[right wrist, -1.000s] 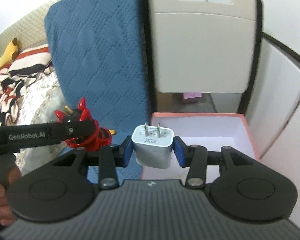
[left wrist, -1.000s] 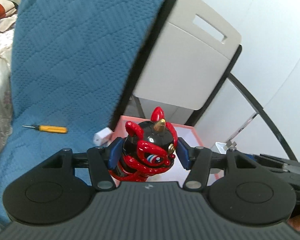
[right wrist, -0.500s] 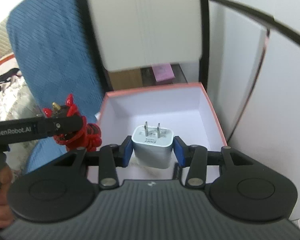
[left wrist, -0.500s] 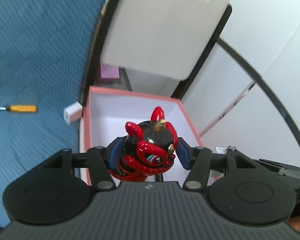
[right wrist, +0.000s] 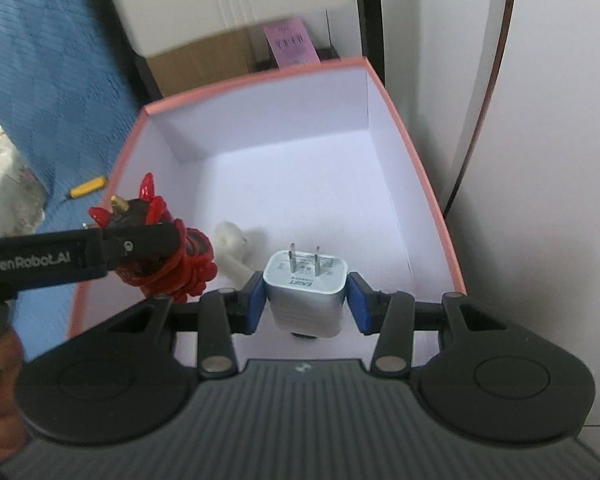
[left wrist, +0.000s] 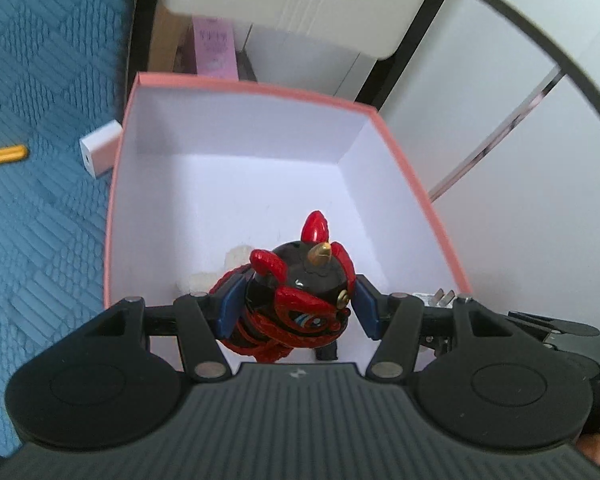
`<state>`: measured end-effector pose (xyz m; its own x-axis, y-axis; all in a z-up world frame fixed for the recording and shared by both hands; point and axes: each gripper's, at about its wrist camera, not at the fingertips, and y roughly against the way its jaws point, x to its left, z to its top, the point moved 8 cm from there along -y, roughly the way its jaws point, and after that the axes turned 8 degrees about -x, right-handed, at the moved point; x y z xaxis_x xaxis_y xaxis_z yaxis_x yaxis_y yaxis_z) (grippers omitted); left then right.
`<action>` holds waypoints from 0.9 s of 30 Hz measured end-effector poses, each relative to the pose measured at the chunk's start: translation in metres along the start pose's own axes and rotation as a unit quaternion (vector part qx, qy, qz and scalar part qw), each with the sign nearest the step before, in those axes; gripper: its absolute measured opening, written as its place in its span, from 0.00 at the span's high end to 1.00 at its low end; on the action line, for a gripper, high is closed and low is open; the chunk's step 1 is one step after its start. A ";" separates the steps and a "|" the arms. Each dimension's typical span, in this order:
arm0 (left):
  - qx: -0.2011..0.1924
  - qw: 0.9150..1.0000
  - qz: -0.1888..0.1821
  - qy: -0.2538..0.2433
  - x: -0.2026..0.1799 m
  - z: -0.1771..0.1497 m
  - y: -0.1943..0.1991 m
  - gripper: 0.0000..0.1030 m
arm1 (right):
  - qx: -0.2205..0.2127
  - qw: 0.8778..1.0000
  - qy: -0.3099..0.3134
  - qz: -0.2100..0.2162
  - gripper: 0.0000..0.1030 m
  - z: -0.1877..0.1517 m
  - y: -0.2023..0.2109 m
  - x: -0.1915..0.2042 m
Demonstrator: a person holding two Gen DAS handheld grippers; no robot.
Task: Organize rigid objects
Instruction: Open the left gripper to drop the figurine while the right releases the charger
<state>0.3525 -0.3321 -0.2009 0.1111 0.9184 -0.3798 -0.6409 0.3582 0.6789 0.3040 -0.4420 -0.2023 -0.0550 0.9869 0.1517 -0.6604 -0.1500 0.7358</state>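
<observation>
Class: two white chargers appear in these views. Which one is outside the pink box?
The small white cube charger, lying on the blue cover beside the pink box. The other, the pronged white charger, is held in the right gripper above the box.

The box (left wrist: 118, 184) is showing a salmon-pink rim and white walls in mid-frame. The figurine (left wrist: 296, 300) is gleaming glossy black with red horns, red scrollwork and a gold spike. The charger (right wrist: 305, 294) is sitting white with silver prongs. The blanket (left wrist: 40, 80) at left is showing blue quilted diamonds, with a yellow screwdriver (left wrist: 4, 155) lying on it.
</observation>
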 end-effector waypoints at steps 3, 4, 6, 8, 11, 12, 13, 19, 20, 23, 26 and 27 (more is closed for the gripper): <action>0.012 1.000 0.006 -0.001 0.002 -0.005 -0.013 0.39 | 0.014 1.000 -0.003 -0.004 0.55 -0.004 -0.017 -0.007; 0.014 1.000 0.008 0.000 0.001 -0.006 -0.017 0.39 | 0.016 1.000 -0.004 -0.004 0.55 -0.006 -0.021 -0.008; 0.019 1.000 0.012 0.003 0.003 -0.007 -0.024 0.38 | 0.023 1.000 -0.007 -0.007 0.55 -0.008 -0.030 -0.013; 0.024 1.000 0.016 0.006 0.006 -0.007 -0.028 0.38 | 0.029 0.999 -0.015 -0.007 0.54 -0.011 -0.037 -0.015; 0.031 0.999 0.018 0.012 0.011 -0.009 -0.034 0.38 | 0.035 0.999 -0.014 -0.005 0.54 -0.012 -0.044 -0.016; 0.034 0.999 0.018 0.012 0.012 -0.010 -0.036 0.38 | 0.037 0.999 -0.014 -0.008 0.54 -0.013 -0.046 -0.017; 0.037 0.999 0.019 0.011 0.012 -0.011 -0.038 0.38 | 0.040 0.999 -0.014 -0.010 0.54 -0.014 -0.047 -0.018; 0.046 0.999 0.014 0.008 0.015 -0.015 -0.042 0.38 | 0.040 0.999 -0.013 -0.014 0.54 -0.013 -0.050 -0.017; 0.046 0.999 0.014 0.006 0.016 -0.015 -0.042 0.38 | 0.040 0.999 -0.014 -0.016 0.54 -0.013 -0.049 -0.017; 0.040 0.999 0.006 0.005 0.016 -0.013 -0.035 0.36 | 0.034 0.999 -0.020 -0.018 0.53 -0.010 -0.044 -0.016; 0.022 1.000 0.001 0.001 0.015 -0.005 -0.021 0.32 | 0.029 0.999 -0.026 -0.024 0.45 -0.005 -0.037 -0.013; 0.015 1.000 0.000 -0.002 0.014 -0.002 -0.016 0.32 | 0.026 0.999 -0.026 -0.023 0.45 -0.004 -0.034 -0.012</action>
<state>0.3628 -0.3250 -0.2181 0.1145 0.9190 -0.3772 -0.6171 0.3634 0.6979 0.3246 -0.4482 -0.2316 0.0135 0.9886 0.1498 -0.6214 -0.1091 0.7759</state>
